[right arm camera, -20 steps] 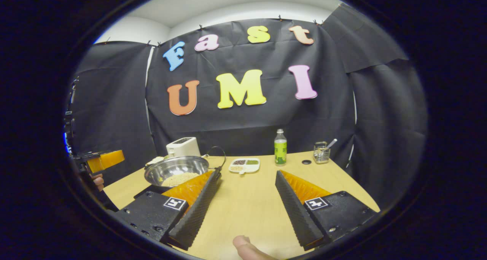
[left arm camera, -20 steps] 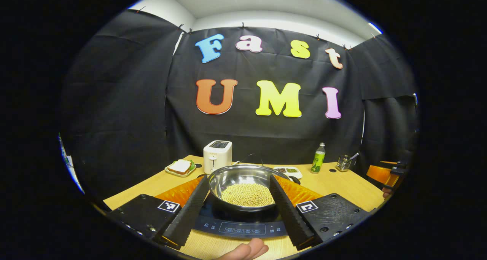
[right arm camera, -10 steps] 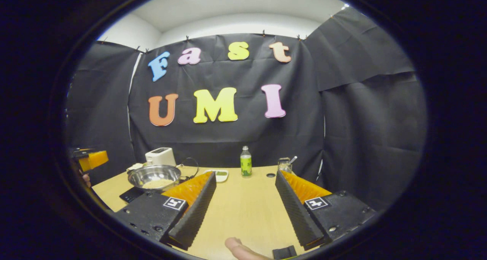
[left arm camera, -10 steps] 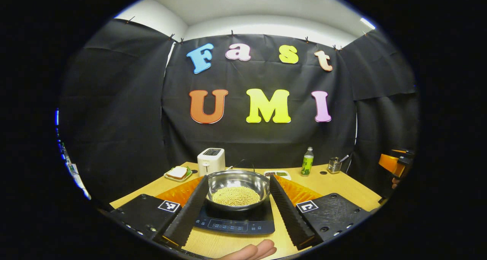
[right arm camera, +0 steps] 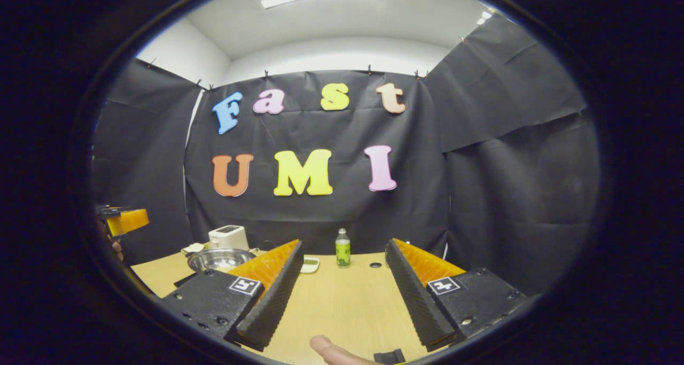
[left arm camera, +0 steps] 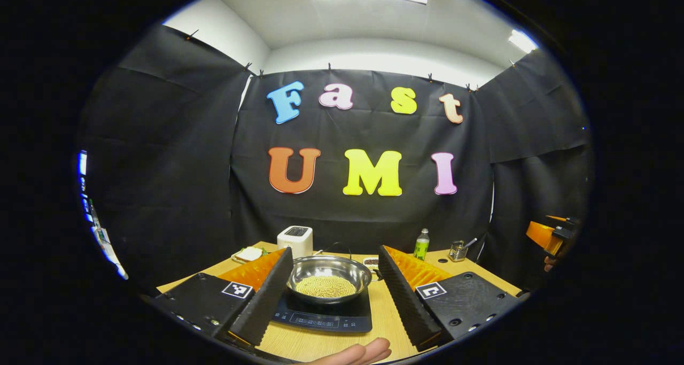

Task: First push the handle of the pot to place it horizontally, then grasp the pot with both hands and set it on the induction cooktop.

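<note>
A shiny steel pot (left arm camera: 328,278) holding pale beans rests on the black induction cooktop (left arm camera: 326,317) on the wooden table. My left gripper (left arm camera: 336,330) is open, well back from the pot, which appears between its fingers without touching them. In the right gripper view, the pot (right arm camera: 220,258) sits far left behind the left finger. My right gripper (right arm camera: 342,330) is open over bare table (right arm camera: 342,301), with nothing between its fingers. The pot's thin dark handle (left arm camera: 337,245) arcs behind its rim.
A white toaster (left arm camera: 295,240) and a plate with a sandwich (left arm camera: 248,255) stand at the back left. A green bottle (right arm camera: 342,248), a small divided dish (right arm camera: 310,268) and a cup of utensils (left arm camera: 458,250) line the back. A fingertip (right arm camera: 327,349) shows at the lower edge.
Both grippers have drawn back and away from the pot, which now looks smaller and farther off on the cooktop. Both stay open.
</note>
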Action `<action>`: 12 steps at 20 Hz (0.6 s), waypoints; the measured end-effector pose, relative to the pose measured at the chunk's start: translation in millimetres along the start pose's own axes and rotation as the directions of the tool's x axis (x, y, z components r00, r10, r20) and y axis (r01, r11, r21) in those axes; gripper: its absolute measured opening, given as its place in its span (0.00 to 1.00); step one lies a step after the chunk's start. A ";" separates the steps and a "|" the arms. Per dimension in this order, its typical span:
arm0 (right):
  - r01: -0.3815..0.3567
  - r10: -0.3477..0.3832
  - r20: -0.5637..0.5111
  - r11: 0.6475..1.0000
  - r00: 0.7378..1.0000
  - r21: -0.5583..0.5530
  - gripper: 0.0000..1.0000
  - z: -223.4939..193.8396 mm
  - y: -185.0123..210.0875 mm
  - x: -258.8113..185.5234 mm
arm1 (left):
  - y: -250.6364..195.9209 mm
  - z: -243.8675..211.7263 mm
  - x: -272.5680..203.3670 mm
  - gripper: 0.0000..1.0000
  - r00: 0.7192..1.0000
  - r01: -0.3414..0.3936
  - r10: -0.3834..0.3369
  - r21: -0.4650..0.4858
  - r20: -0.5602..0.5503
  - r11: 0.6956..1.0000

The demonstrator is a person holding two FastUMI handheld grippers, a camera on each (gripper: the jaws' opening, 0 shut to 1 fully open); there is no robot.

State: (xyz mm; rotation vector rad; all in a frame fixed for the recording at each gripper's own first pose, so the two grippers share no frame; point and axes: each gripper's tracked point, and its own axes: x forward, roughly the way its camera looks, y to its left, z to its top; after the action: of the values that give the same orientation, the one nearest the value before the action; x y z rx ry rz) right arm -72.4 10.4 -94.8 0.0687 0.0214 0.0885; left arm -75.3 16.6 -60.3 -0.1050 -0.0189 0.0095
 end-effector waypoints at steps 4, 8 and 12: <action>-0.023 0.024 0.042 0.999 0.999 -0.022 0.96 18.0 3.7 -18.9 | 6.5 5.5 -15.3 0.95 1.000 -0.003 0.002 0.040 0.022 0.999; 0.011 -0.010 0.042 1.000 0.999 -0.021 0.96 20.4 -5.2 -27.2 | 3.0 1.7 -18.9 0.95 1.000 -0.009 0.008 0.042 0.015 0.999; 0.019 -0.019 0.043 1.000 0.999 -0.016 0.96 21.9 -10.1 -29.1 | -2.3 -5.9 -14.6 0.95 1.000 0.007 -0.006 0.055 -0.007 0.998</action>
State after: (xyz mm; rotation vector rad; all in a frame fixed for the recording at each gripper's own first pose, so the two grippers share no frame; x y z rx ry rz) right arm -100.0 -3.8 -73.1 0.0538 -0.0217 0.0682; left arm -89.7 13.6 -66.2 -0.0496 -0.0120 0.0034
